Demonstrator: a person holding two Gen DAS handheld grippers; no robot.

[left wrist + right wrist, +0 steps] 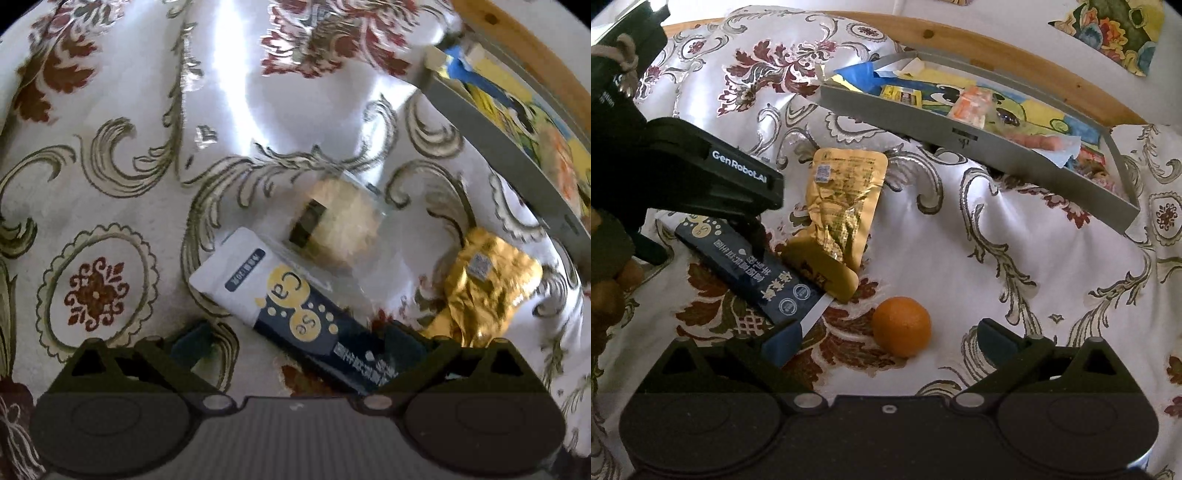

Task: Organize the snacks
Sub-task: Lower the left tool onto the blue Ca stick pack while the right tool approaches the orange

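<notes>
Left wrist view first: the left gripper [295, 343] hangs low over the patterned cloth [122, 110] with its jaws spread wide, and the navy-and-white sachet [291, 310] lies slantwise between them, its dark end reaching back toward the right-hand pad. Nothing is pinched yet; the spread looks chosen to straddle the flat packet. Just ahead of the jaws sits a clear-wrapped pale cake [338, 225], partly overlapping the sachet's white end. A crumpled gold pouch [487, 284] lies ahead and to the right, and beyond it runs the grey tray [491, 122], already holding colourful packets, which is likely where the loose snacks are meant to go

Right wrist view: the right gripper [886, 341] also stands wide and empty, with an orange [902, 326] on the cloth between its pads, nearer the left one, touching neither. The sachet [746, 266] lies ahead-left, its white tip near the left pad [781, 343], under the other tool's black body [713, 173]. The gold pouch [842, 206] lies straight ahead, overlapping the sachet, with the tray [960, 136] well beyond. Both tools seem poised for a pick
</notes>
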